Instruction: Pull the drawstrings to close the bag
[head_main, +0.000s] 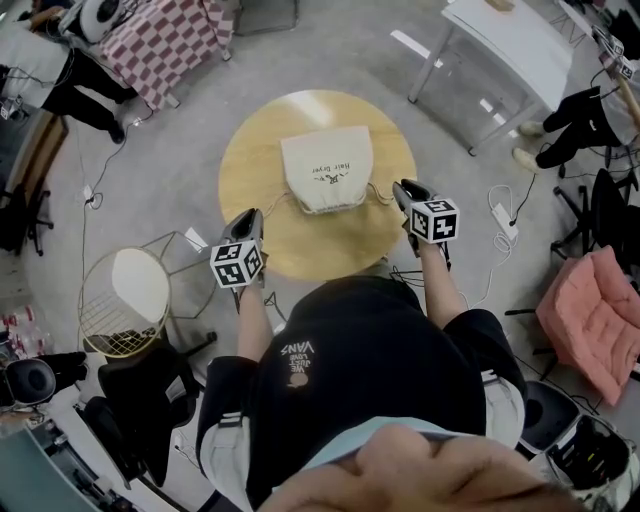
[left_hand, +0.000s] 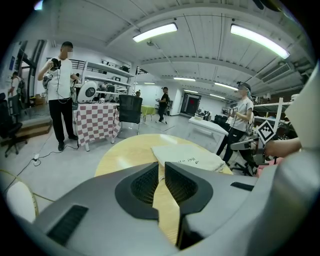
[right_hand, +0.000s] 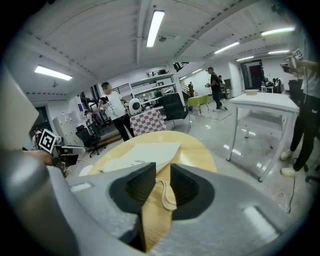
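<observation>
A cream drawstring bag (head_main: 326, 170) with small dark print lies flat on the round wooden table (head_main: 300, 250), its gathered mouth toward me. Thin cords run out from both sides of the mouth. My left gripper (head_main: 250, 222) is at the left cord's end and my right gripper (head_main: 404, 190) at the right cord's end. In the left gripper view the gripper (left_hand: 161, 167) stands open by a narrow gap, with the bag (left_hand: 187, 156) just beyond. In the right gripper view the gripper (right_hand: 162, 172) is open too, and a cord loop (right_hand: 167, 195) lies on the table between its jaws.
A wire-frame side table (head_main: 130, 300) stands to my left, beside a black chair (head_main: 140, 400). A white table (head_main: 510, 40) is at the far right, a pink padded chair (head_main: 595, 310) at the right, and a checkered cloth table (head_main: 165, 40) at the far left. People stand around. Cables lie on the floor.
</observation>
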